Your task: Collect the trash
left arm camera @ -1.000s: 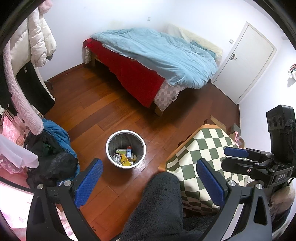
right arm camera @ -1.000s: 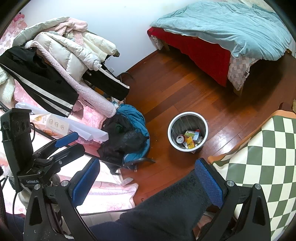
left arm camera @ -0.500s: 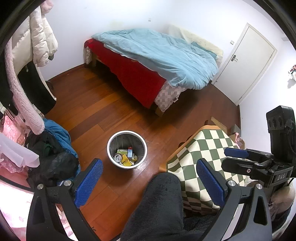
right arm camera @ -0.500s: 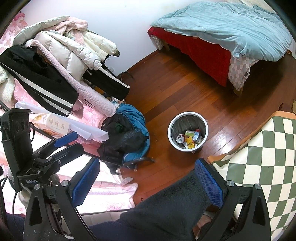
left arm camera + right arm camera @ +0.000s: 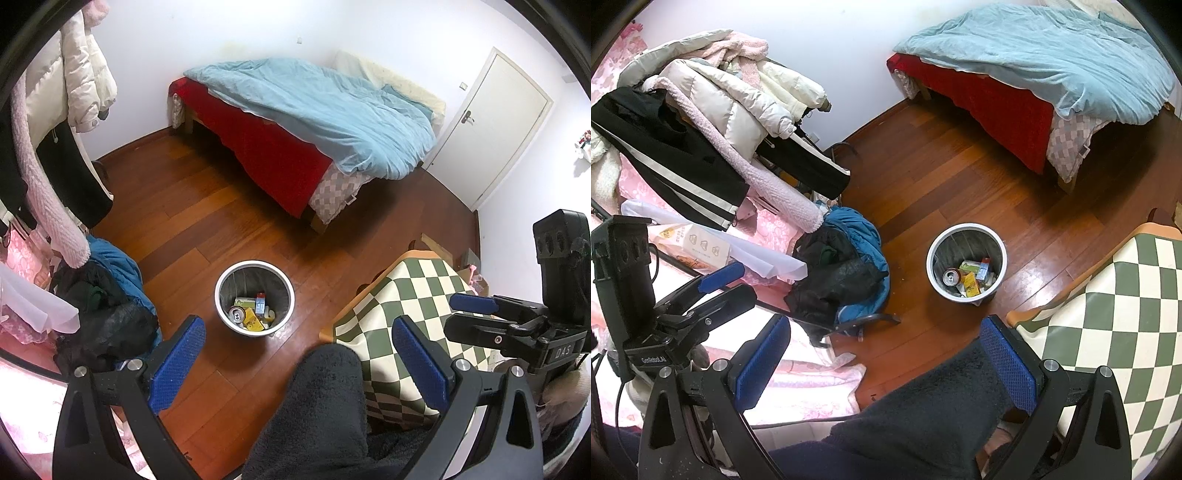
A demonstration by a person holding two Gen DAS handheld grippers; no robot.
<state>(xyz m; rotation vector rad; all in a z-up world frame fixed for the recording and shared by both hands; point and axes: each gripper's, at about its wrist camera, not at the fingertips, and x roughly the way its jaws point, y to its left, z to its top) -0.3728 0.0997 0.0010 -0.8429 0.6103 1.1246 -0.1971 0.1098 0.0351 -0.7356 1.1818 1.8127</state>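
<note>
A round white-rimmed trash bin [image 5: 255,325] stands on the wooden floor; it also shows in the right wrist view [image 5: 966,297]. Inside lie a drink can [image 5: 237,314], a yellow packet [image 5: 252,319] and small cartons [image 5: 975,267]. My left gripper [image 5: 295,360] is open and empty, held high above the floor just near of the bin. My right gripper [image 5: 884,363] is open and empty, also high, with the bin ahead to its right. Each gripper shows in the other's view, the right one in the left wrist view [image 5: 480,314] and the left one in the right wrist view [image 5: 720,284].
A bed [image 5: 314,122] with a blue duvet stands at the far side. A green-checked table [image 5: 417,306] is at the right. Coats [image 5: 713,110] hang on a rack at the left, above a heap of dark clothes [image 5: 846,266]. A white door [image 5: 491,125] is closed. My dark-trousered leg [image 5: 314,417] is below.
The left wrist view has drifted slightly, so the bin sits a little further right in it. The right gripper has hardly moved. Both grippers stay open.
</note>
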